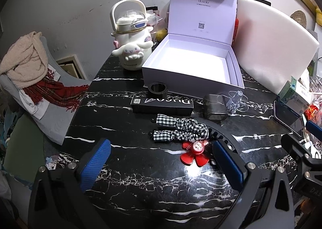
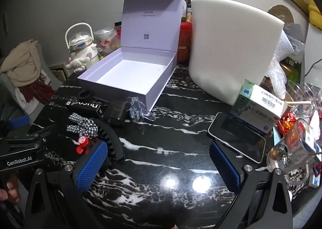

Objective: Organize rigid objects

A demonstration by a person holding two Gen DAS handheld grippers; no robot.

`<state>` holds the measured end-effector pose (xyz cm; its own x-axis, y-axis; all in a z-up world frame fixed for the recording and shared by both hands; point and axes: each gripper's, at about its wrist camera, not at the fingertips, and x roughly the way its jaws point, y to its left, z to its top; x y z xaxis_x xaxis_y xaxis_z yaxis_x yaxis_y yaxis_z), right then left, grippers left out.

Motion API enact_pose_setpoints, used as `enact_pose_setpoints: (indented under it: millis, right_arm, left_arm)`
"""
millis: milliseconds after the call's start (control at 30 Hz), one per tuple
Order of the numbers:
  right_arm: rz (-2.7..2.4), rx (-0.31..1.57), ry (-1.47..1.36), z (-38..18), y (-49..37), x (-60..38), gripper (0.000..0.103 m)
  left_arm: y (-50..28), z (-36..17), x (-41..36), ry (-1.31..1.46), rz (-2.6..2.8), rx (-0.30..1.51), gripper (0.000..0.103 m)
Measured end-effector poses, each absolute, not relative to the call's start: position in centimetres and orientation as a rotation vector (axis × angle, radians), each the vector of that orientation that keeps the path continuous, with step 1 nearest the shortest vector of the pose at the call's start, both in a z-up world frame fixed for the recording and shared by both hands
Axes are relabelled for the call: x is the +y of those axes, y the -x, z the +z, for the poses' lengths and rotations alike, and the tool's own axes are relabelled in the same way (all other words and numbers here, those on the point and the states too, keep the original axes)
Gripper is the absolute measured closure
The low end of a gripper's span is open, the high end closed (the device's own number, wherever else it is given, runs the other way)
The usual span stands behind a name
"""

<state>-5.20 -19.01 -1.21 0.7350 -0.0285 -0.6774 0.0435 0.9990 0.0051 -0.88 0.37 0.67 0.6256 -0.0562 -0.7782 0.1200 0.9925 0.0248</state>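
An open white box [image 1: 177,72] [image 2: 112,88] stands at the back of the black marble table, lid up, inside bare. In front of it lie a black ring [image 1: 158,89], a long black box [image 1: 162,105] [image 2: 84,107], a dark grey case [image 1: 214,109] [image 2: 116,113], a clear plastic piece [image 1: 235,101] [image 2: 137,109], a checked scrunchie [image 1: 181,129] [image 2: 82,125], a black headband [image 1: 223,136] [image 2: 113,142] and a red flower clip [image 1: 193,153] [image 2: 82,144]. My left gripper [image 1: 159,160] is open above the table, near the clip. My right gripper [image 2: 159,164] is open and empty.
A white Cinnamoroll kettle [image 1: 130,43] [image 2: 80,51] stands left of the box, a white foam slab [image 1: 269,51] [image 2: 231,51] to its right. A phone [image 2: 237,138], a medicine carton [image 2: 259,106] and glasses [image 2: 291,152] crowd the right side. A chair with scarves [image 1: 30,72] stands at left.
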Motion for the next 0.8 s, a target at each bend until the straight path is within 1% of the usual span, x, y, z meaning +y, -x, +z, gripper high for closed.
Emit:
enact_pose_setpoints:
  millis: [800]
  right_arm:
    - [-0.032, 0.735, -0.017, -1.06, 5.74, -19.02, 0.0]
  left_arm:
    - [1.35, 0.89, 0.4, -0.08, -0.099, 0.879, 0.0]
